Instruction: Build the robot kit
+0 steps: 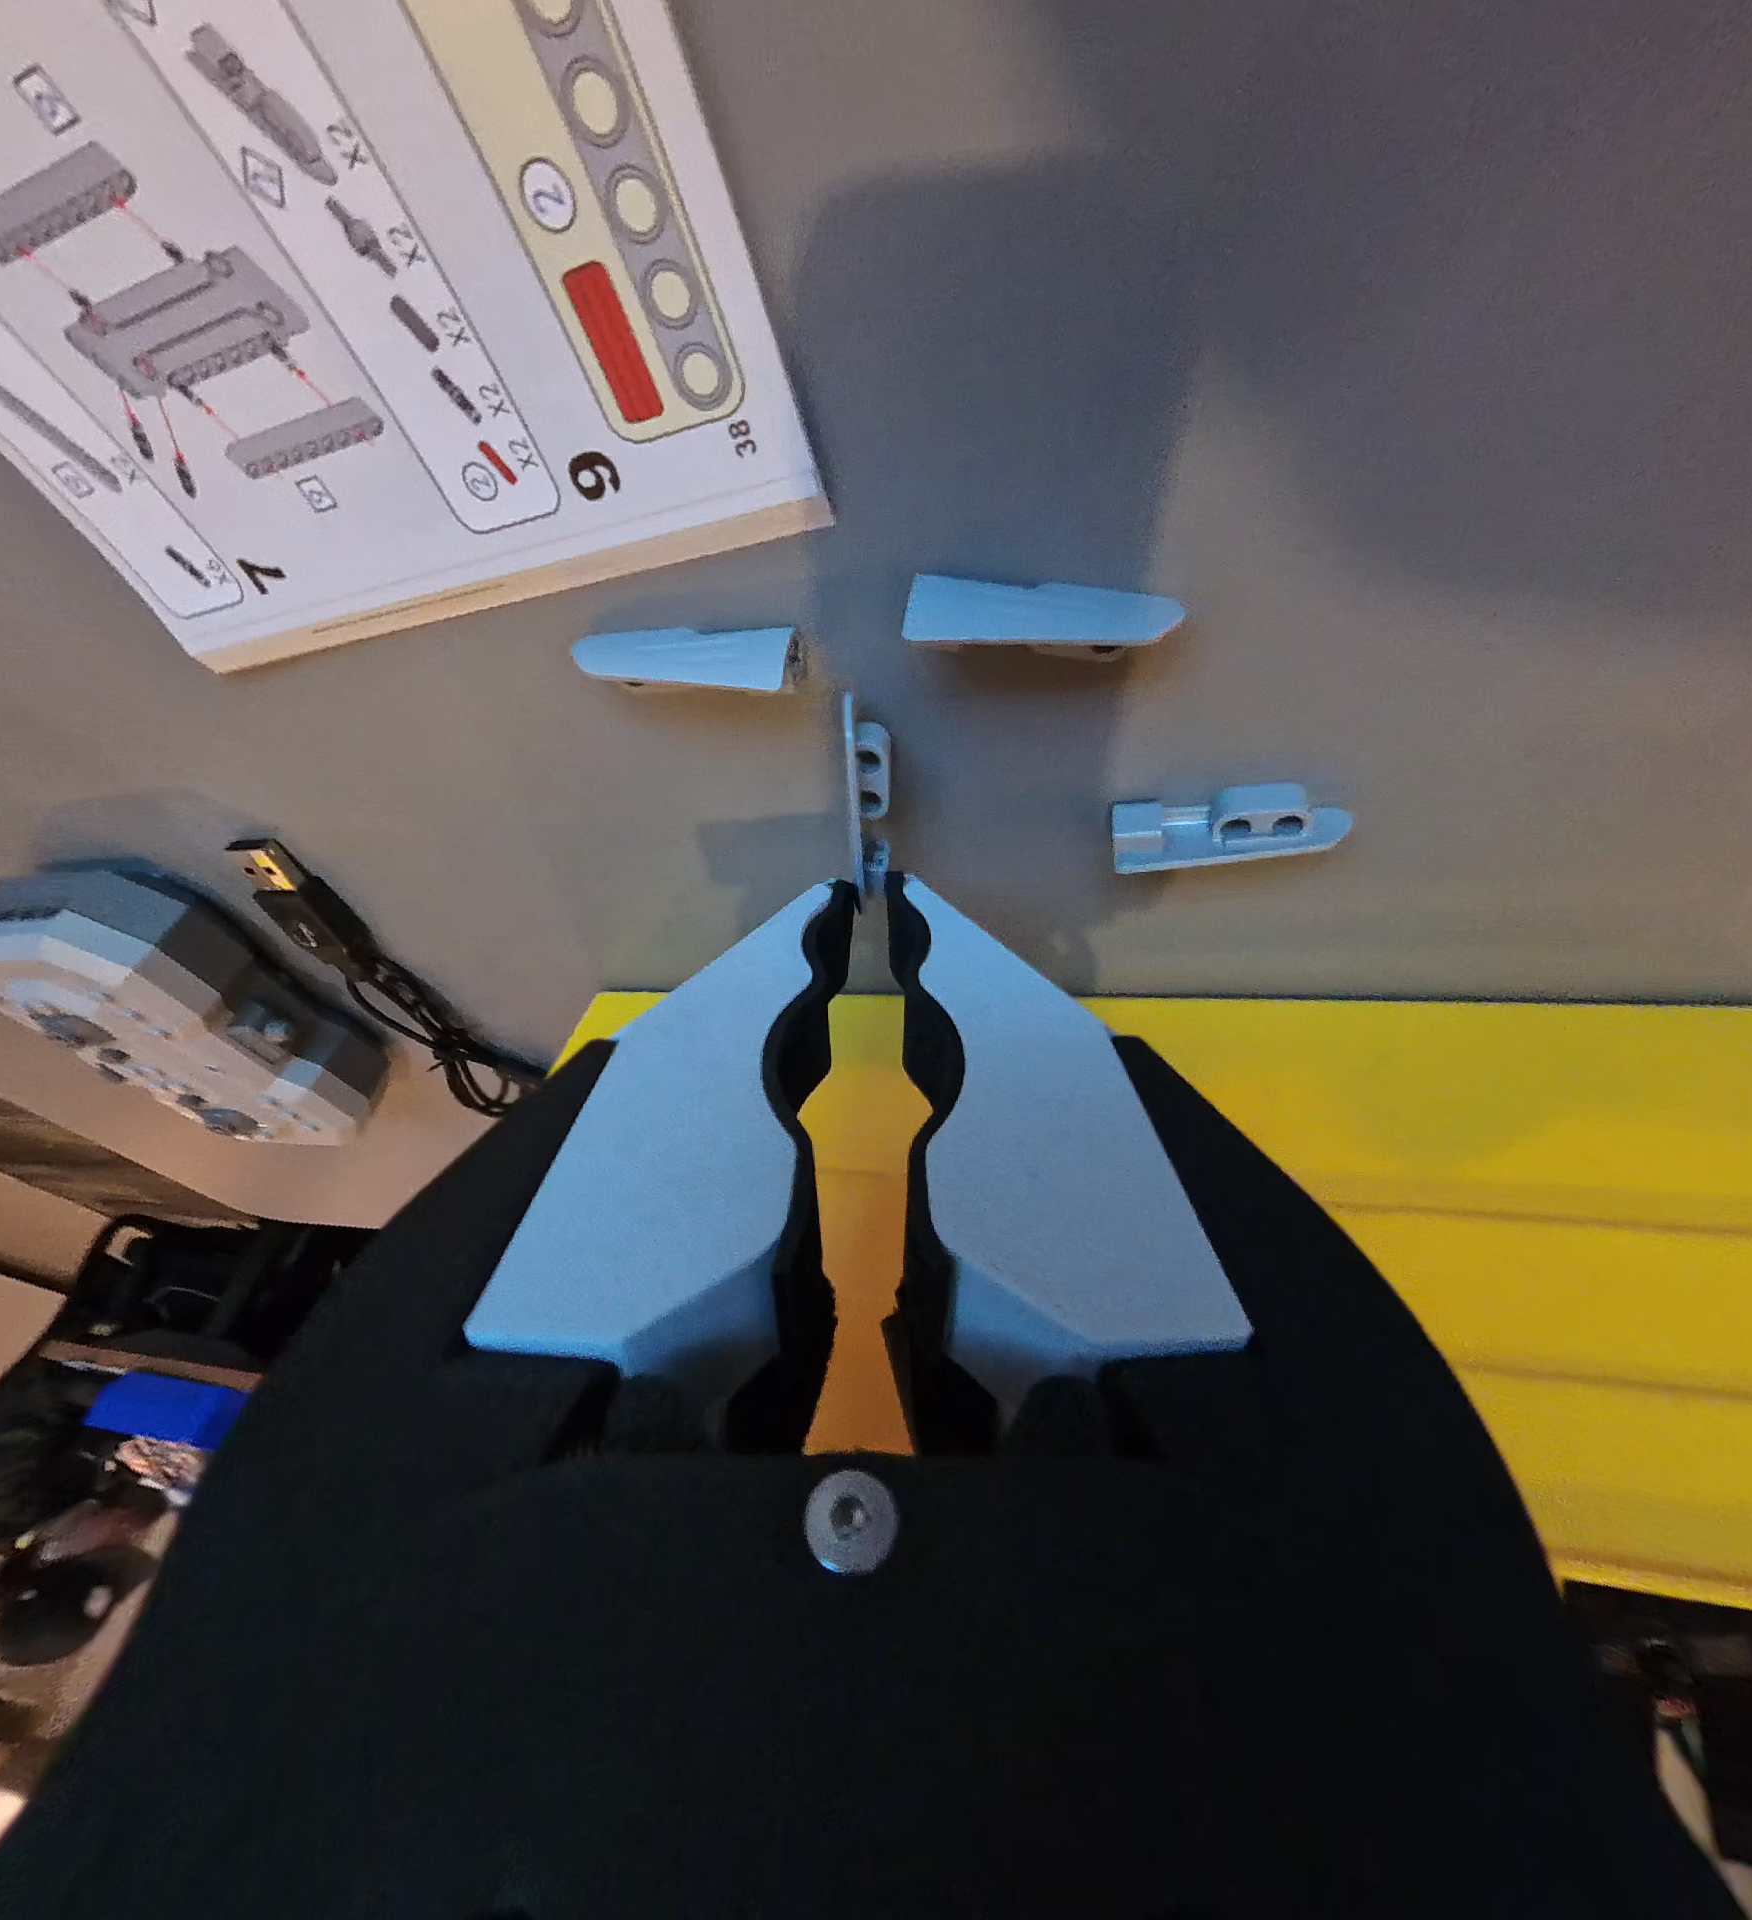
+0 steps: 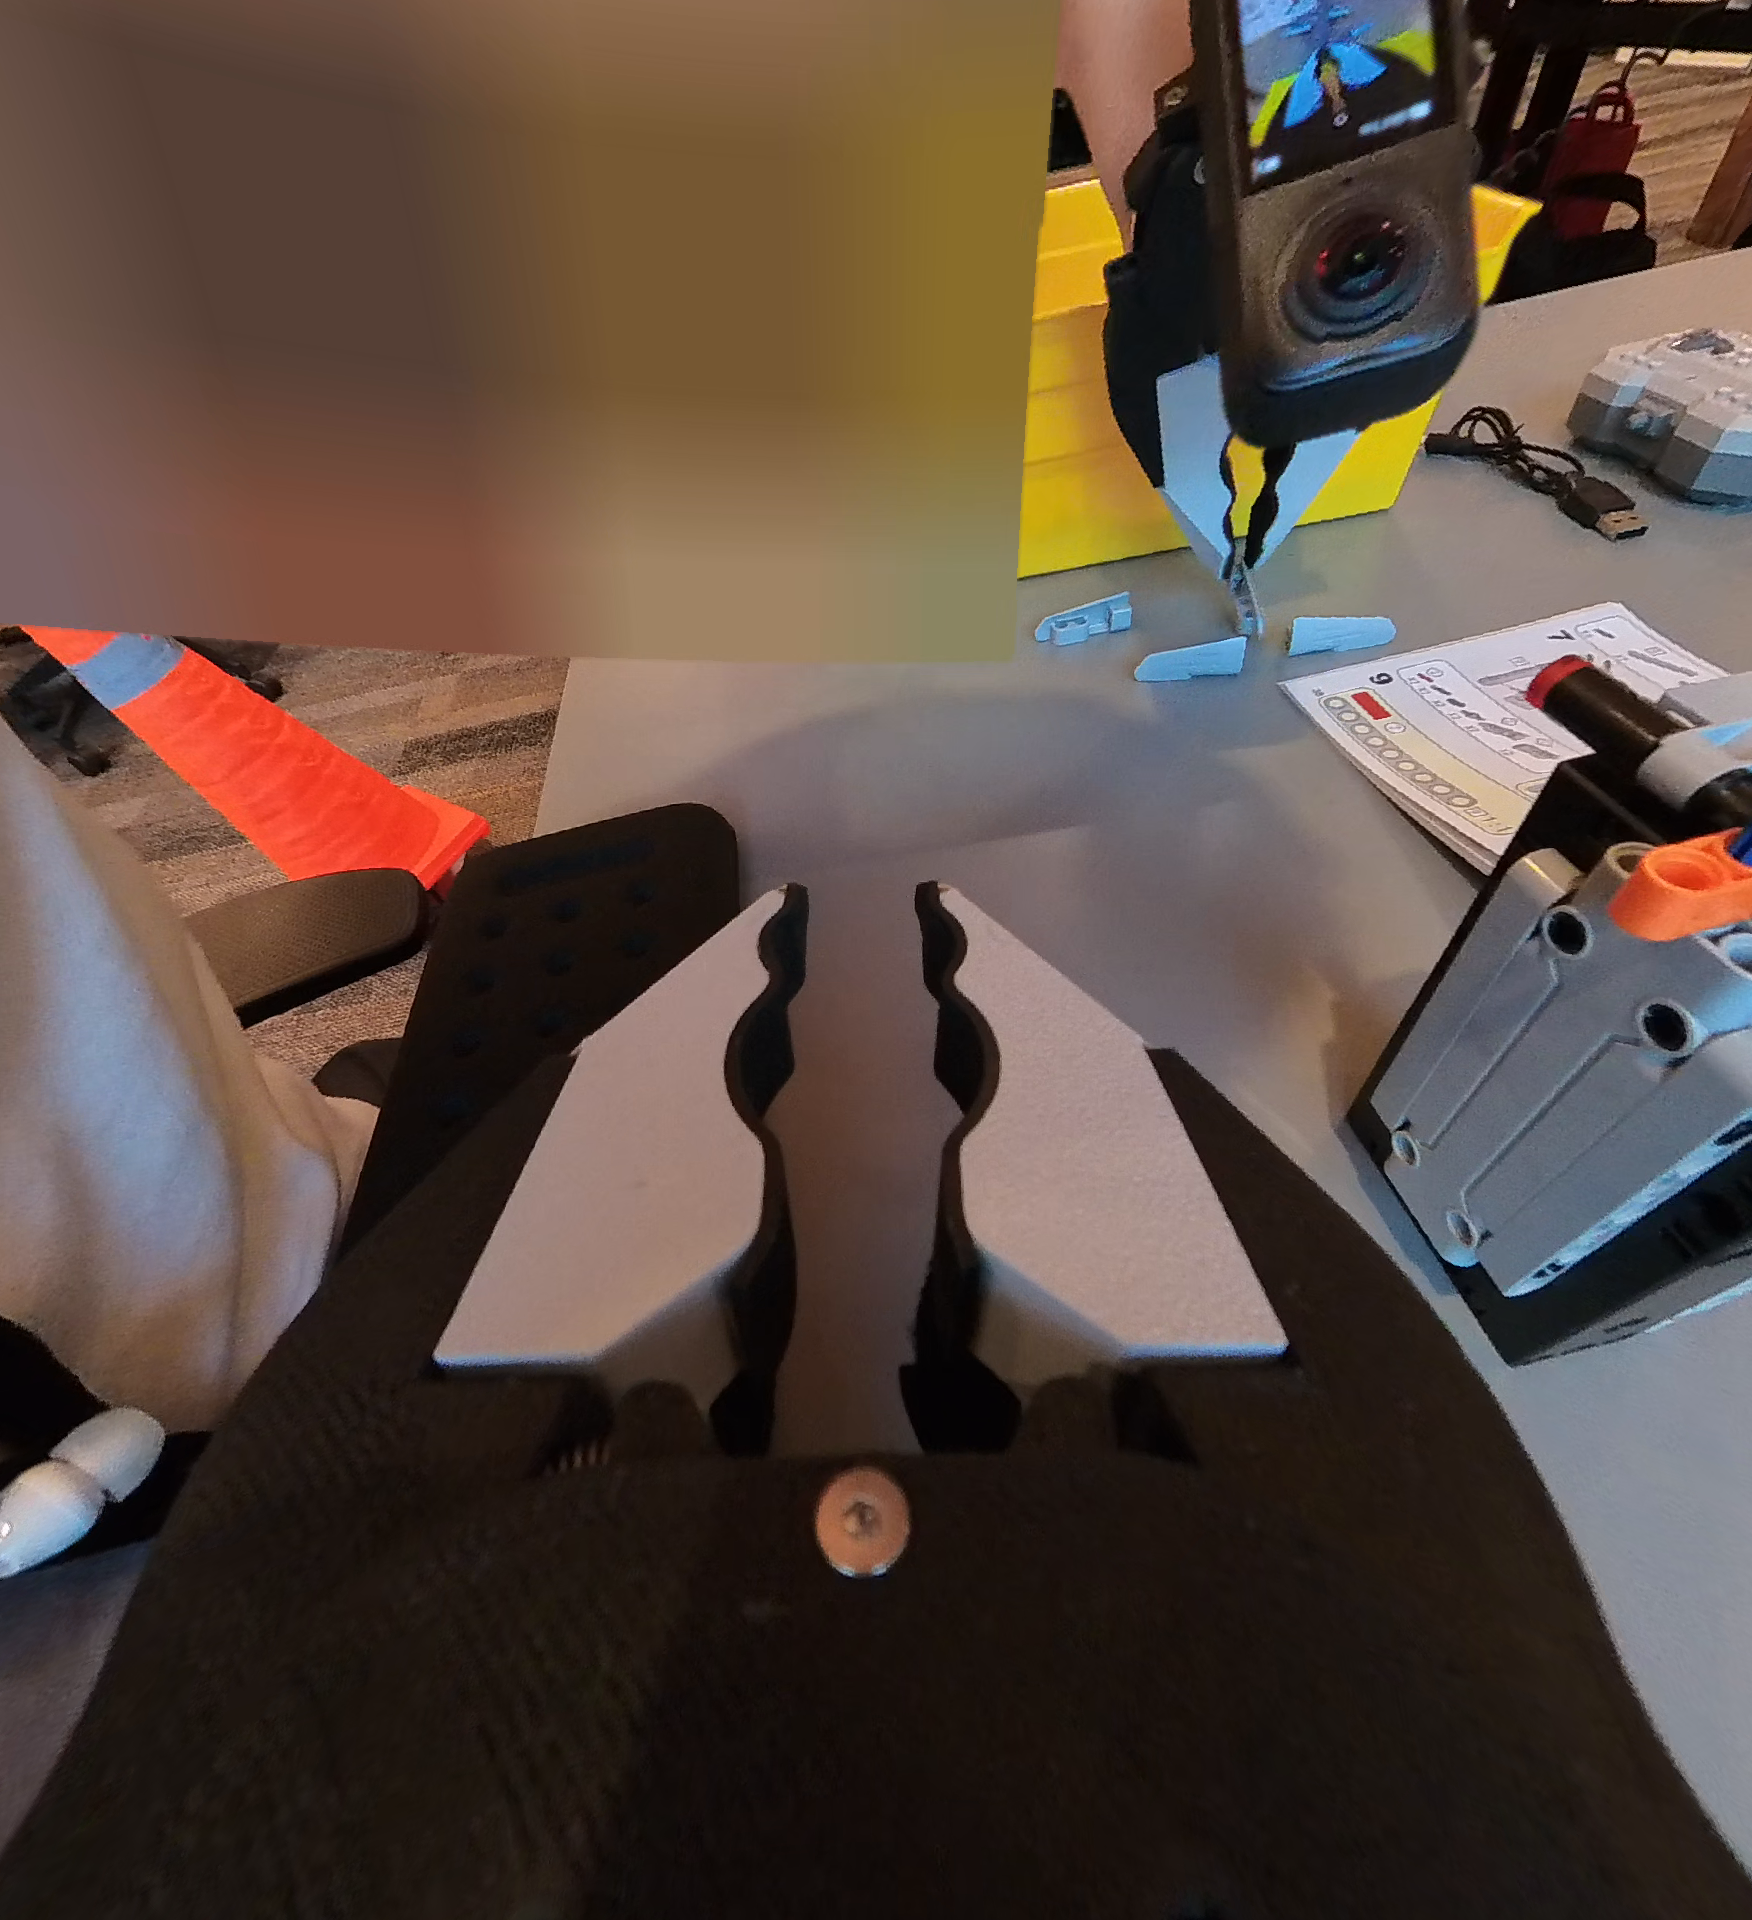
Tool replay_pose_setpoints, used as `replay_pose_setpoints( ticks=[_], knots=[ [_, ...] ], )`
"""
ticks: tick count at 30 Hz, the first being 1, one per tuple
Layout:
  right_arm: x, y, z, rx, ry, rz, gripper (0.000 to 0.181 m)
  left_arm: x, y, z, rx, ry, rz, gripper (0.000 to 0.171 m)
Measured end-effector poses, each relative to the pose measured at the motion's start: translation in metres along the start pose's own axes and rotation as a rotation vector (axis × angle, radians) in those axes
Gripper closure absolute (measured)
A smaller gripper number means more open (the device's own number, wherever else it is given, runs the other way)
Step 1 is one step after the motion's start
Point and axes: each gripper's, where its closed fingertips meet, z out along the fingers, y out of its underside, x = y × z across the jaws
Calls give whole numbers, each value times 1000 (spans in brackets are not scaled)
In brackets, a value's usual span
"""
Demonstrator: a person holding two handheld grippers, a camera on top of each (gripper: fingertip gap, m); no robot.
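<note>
over the grey worktop [image 1: 1474, 312], left tongs [image 1: 870, 891] pinch a small grey panel [image 1: 864, 774] upright, tip touching the surface between three loose panels, near a booklet [image 1: 352, 343]. right tongs [image 2: 859, 891] hover empty, narrowly parted, beside a motor block [image 2: 1578, 1122].

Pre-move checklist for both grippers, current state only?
1. Left gripper shut on the small grey piece: ok, pinched at the fingertips.
2. Held piece upright, its far end down by the table: ok; contact cannot tell.
3. Three loose grey pieces apart from the held one: ok, nearest is the left panel.
4. Right gripper open and empty: ok.
5. Right gripper apart from the grey motor block: ok, block lies to its right.
6. Instruction booklet clear of the left fingers: ok.
</note>
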Motion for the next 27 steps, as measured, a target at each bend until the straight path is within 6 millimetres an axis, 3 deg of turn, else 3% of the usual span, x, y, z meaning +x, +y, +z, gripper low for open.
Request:
replay_pose_setpoints(
  ticks=[5,7,10,15,18,23,27],
  knots=[
    [1,-1,-1,5,3,1,160,2,-7,2,8,-1,71,164],
    [0,-2,-1,6,1,1,160,-1,-7,1,11,-3,45,140],
    [0,-2,-1,6,2,-2,160,-2,-9,-11,74,33,-13,138],
    [-1,-2,-1,8,-4,4,160,-34,-13,-38,197,-24,-85,145],
    [0,-3,-1,10,1,4,160,-49,-18,-32,182,-101,8,148],
    [2,-6,-4,30,-1,30,160,-44,-34,-17,175,-119,144,145],
    [0,-6,-3,38,-31,82,161,-43,-35,-14,165,-121,196,144]
  ],
)
